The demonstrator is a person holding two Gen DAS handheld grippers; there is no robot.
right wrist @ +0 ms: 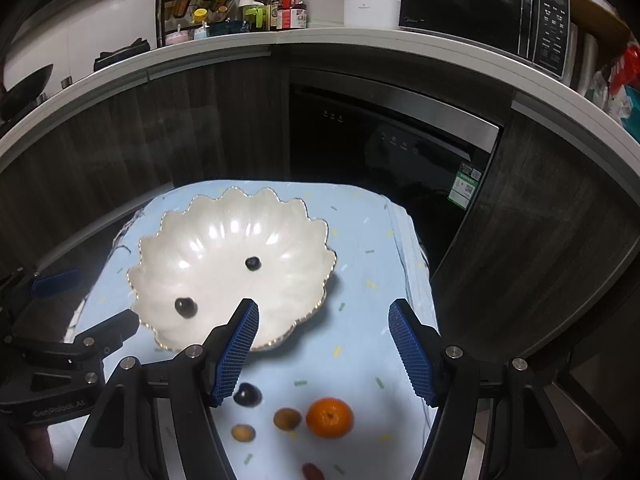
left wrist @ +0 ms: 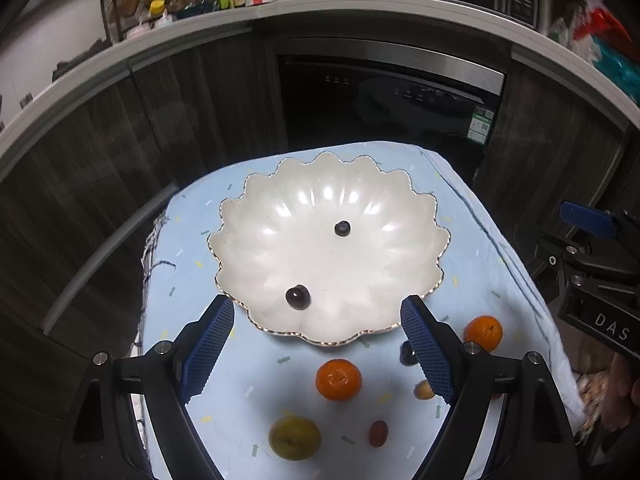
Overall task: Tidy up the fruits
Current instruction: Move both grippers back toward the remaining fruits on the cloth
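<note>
A: What lies nearest your fingers?

B: My left fingers (left wrist: 318, 312) stand apart with nothing between the pads; below them on the pale blue cloth (left wrist: 248, 392) sit a yellow-green fruit (left wrist: 294, 438), a small reddish fruit (left wrist: 378, 433) and an orange (left wrist: 338, 379); a second orange (left wrist: 483, 333) lies to the right, and a dark fruit (left wrist: 407, 354) is half hidden behind my right-hand pad.

A: And the other pair?

B: My right fingers (right wrist: 323, 320) are apart too, gripping nothing; under them I see a dark fruit (right wrist: 247, 395), two small brownish fruits (right wrist: 287, 418) (right wrist: 243, 433) and an orange (right wrist: 329, 417), all loose on the cloth and apart from one another.

A: Farther on?

B: The white scalloped bowl (left wrist: 256, 248) rests on the cloth over the tabletop; it holds a dark cherry-like fruit (left wrist: 298, 297) near its front wall and a blueberry (left wrist: 342, 228) near the middle, well apart; beyond it stand dark cabinets, a dishwasher (left wrist: 392, 96), and a counter carrying a microwave (right wrist: 486, 12) and bottles (right wrist: 276, 4).
</note>
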